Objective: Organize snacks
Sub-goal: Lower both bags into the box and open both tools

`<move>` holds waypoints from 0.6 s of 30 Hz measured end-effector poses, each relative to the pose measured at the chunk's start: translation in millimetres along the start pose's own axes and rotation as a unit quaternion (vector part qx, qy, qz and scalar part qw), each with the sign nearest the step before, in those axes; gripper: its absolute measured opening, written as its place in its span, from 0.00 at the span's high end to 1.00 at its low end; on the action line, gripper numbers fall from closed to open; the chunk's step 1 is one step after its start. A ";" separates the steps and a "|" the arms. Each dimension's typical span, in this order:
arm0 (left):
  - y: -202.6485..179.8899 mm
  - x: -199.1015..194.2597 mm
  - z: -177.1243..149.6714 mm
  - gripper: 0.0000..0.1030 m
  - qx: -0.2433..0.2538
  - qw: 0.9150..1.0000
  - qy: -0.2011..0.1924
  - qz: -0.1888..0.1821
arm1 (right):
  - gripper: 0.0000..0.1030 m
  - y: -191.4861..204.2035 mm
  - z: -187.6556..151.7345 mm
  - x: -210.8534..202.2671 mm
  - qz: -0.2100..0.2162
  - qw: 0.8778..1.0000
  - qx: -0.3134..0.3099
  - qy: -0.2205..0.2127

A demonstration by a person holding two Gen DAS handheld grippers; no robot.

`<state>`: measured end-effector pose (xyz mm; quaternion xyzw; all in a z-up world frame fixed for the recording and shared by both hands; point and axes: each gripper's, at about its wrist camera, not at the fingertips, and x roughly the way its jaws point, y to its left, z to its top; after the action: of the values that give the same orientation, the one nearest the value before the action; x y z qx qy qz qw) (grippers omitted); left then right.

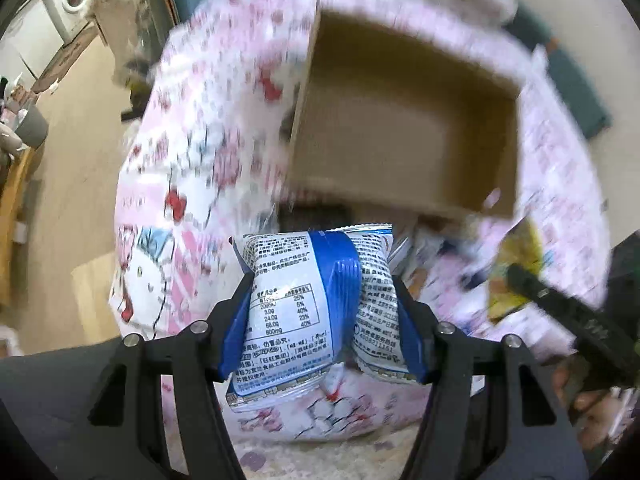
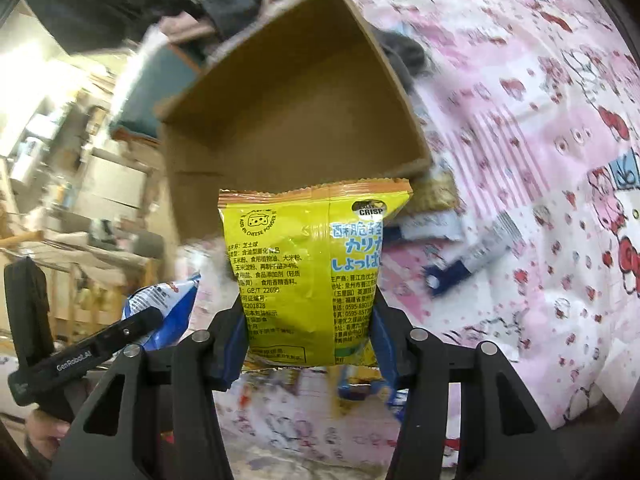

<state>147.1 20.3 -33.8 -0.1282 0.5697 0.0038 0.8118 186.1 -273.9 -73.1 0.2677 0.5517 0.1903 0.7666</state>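
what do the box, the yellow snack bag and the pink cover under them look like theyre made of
Box: plain brown cardboard, matte, with thin raw-cut wall edges.
Yellow snack bag, held in the right claw: printed plastic film, probably foil-lined; glossy, glare streaks, zigzag-cut top seal.
Pink cover: looks like printed woven cloth, matte and softly rumpled; motion blur leaves the weave unclear.

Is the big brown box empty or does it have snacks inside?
Empty, as far as it shows. The cardboard box is open on top, and both views show only bare brown walls and floor inside.
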 end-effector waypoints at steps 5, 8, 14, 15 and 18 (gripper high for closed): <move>-9.8 -35.8 23.2 0.42 0.027 0.991 -0.133 -0.009 | 0.47 27.3 14.0 -21.6 0.041 0.996 -0.049 -0.059; -22.0 -36.7 39.6 0.42 0.064 0.981 -0.181 0.001 | 0.47 38.1 25.6 -26.4 0.038 0.993 -0.075 -0.080; -34.7 -3.2 71.8 0.42 0.067 0.982 -0.177 -0.021 | 0.47 48.9 48.1 -7.0 0.009 0.993 -0.087 -0.082; -38.5 2.6 75.2 0.42 0.073 0.981 -0.180 -0.018 | 0.47 47.3 53.4 -4.1 0.005 0.993 -0.087 -0.081; -48.2 15.2 80.0 0.42 0.098 0.978 -0.185 -0.008 | 0.47 41.2 63.3 7.1 0.001 0.994 -0.078 -0.079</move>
<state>233.7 -11.5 -12.6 -0.0498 0.4061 -0.0349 0.9118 248.5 -250.1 -37.0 0.2221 0.4728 0.2117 0.8261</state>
